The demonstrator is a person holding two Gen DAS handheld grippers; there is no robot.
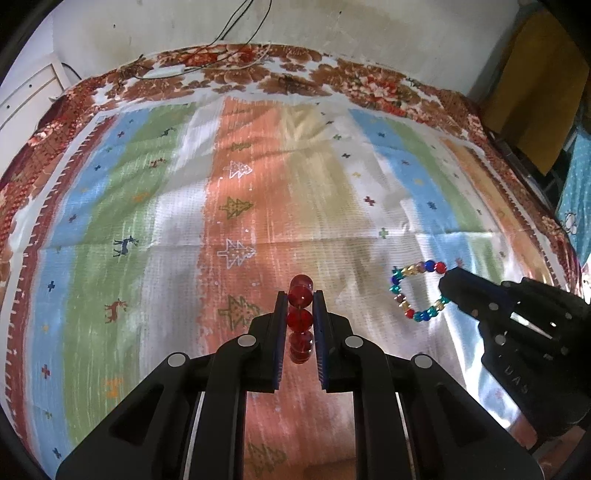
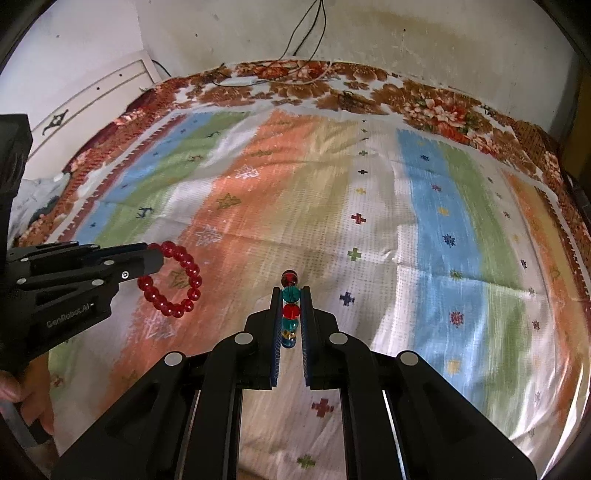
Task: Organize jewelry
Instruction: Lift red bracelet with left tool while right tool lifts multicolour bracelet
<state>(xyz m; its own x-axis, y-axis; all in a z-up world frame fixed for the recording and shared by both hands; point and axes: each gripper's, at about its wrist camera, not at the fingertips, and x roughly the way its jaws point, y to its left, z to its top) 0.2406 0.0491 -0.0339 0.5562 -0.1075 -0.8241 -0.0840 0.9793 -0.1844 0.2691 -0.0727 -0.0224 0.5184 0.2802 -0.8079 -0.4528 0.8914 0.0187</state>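
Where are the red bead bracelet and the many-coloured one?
Red glass-bead bracelet [image 2: 170,277]: right wrist view, on a bead of its far-side arc.
Multicoloured bead bracelet [image 1: 400,274]: left wrist view, on an upper-left bead of the loop.

Striped cloth [image 1: 258,177] over floral bedspread [image 1: 369,85], stained white wall [image 1: 332,29].

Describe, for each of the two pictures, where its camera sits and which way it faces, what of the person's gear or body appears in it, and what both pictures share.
Left wrist view: sits on the left gripper, looking forward along its fingers, shut on the red bead bracelet; the right gripper enters at right.
Right wrist view: sits on the right gripper, shut on the multicolour bead bracelet; the left gripper and a hand appear at left.
Shared: both bracelets, both grippers, the striped cloth, the wall cables.
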